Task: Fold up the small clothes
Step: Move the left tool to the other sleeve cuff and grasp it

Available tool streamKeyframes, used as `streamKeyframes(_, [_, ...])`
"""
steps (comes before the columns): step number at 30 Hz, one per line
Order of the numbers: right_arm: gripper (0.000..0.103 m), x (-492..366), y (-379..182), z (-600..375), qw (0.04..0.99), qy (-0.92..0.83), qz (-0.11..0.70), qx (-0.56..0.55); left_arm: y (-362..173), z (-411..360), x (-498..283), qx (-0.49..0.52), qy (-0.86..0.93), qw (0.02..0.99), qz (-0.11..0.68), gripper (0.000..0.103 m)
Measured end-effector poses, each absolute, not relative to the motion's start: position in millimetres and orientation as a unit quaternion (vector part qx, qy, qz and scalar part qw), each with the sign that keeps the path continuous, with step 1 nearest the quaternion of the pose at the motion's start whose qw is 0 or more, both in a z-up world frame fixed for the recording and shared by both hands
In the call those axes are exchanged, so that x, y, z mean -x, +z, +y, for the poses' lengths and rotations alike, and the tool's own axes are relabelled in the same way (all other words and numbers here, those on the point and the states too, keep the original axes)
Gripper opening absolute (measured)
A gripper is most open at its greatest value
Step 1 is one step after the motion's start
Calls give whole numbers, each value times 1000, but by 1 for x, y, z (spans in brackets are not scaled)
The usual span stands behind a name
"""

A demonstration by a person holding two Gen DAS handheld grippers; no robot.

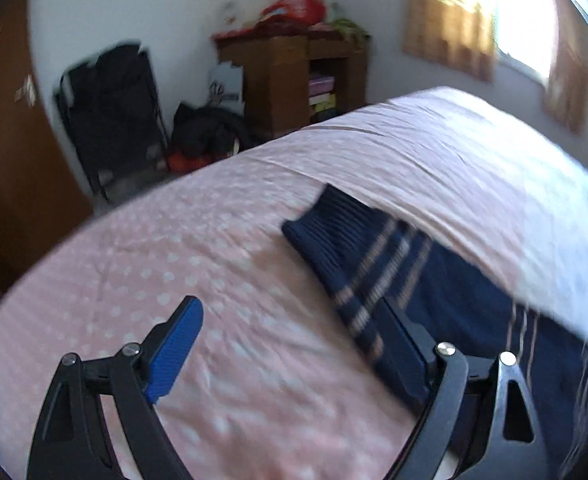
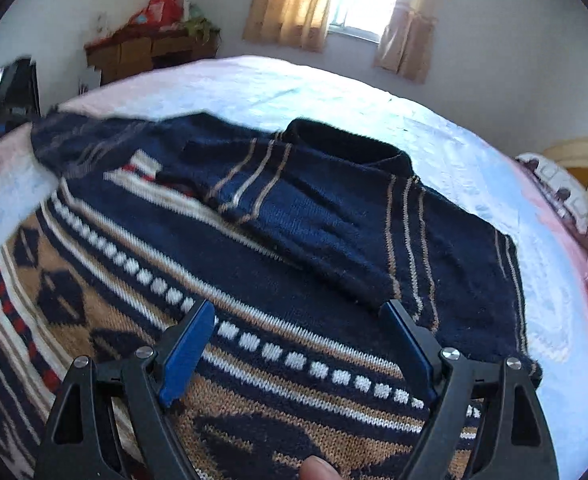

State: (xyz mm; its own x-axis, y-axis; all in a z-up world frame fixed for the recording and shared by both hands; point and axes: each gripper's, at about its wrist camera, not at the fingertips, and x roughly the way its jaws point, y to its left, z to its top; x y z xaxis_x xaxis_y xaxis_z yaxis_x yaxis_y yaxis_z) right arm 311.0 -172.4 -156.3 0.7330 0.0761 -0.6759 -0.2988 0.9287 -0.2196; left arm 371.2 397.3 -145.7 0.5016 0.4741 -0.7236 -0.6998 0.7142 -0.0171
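left tool [image 1: 294,344]: seen from its own wrist view, jaws spread wide, nothing held between the blue pads, pointed downward at a slant.
right tool [image 2: 298,344]: jaws spread wide, nothing gripped, angled downward.
fingertip [image 2: 318,469]: a person's fingertip is seen at the bottom edge beneath the right tool.

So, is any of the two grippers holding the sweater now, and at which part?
No. The left gripper and right gripper are both open and empty above the sweater.
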Motion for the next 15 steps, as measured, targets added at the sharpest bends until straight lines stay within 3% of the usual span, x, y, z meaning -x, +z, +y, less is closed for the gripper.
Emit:
streamKeyframes(6, [85,-309,-155,-174,929,89,326,150,-157,417,-397,208,323,854,350,85])
streamKeyframes(12, [85,-302,-154,-166,930,89,310,174,-168,423,-424,215,306,853,364,61])
streamKeyframes(14, [85,-303,-156,-165,929,88,313,176,-167,421,-423,211,306,857,356,47])
streamKeyframes(15, [85,-305,-157,-165,928,88,317,177,-166,420,-423,208,306,857,359,18])
